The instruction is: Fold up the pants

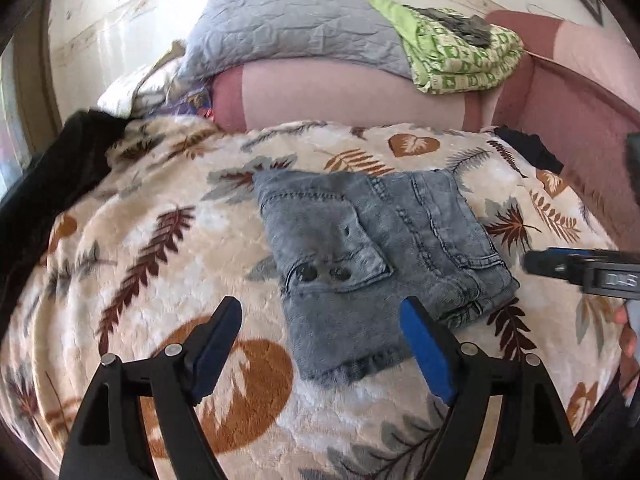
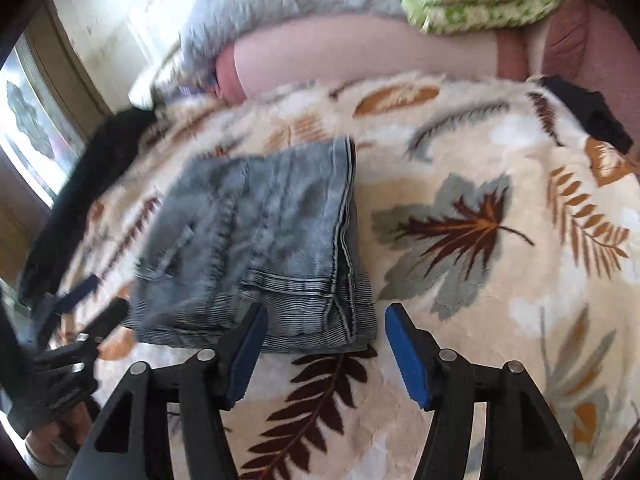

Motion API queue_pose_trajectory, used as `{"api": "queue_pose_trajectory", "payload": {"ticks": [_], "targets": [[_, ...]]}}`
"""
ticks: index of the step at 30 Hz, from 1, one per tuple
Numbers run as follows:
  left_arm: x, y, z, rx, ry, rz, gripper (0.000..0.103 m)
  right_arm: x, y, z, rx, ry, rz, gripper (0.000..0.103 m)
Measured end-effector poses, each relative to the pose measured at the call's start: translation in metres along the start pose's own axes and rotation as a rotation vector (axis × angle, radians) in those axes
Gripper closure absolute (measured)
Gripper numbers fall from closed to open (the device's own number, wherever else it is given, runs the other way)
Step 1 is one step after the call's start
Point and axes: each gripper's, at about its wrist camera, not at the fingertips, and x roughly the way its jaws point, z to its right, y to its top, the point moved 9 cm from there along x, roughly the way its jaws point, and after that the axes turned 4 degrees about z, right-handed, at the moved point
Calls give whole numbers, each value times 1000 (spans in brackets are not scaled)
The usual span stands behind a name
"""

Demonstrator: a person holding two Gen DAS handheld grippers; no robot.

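Grey-blue denim pants lie folded into a compact rectangle on a cream blanket with leaf prints. My left gripper is open and empty, hovering just in front of the pants' near edge. My right gripper is open and empty, close to the near edge of the pants. The right gripper also shows at the right edge of the left wrist view, and the left gripper shows at the lower left of the right wrist view.
A pink sofa back carries a grey quilted blanket and a green patterned cloth. Black cloth lies at the blanket's left edge, and a dark item at the far right. A window is at left.
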Motion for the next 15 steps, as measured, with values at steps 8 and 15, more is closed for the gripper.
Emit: {"api": "queue_pose_trajectory", "payload": {"ticks": [8, 15], "targets": [[-20, -14, -4, -84, 28, -12, 21, -29, -32, -19, -159, -79, 67, 20], [-43, -24, -5, -145, 78, -43, 21, -27, -47, -36, -255, -101, 67, 0]]}}
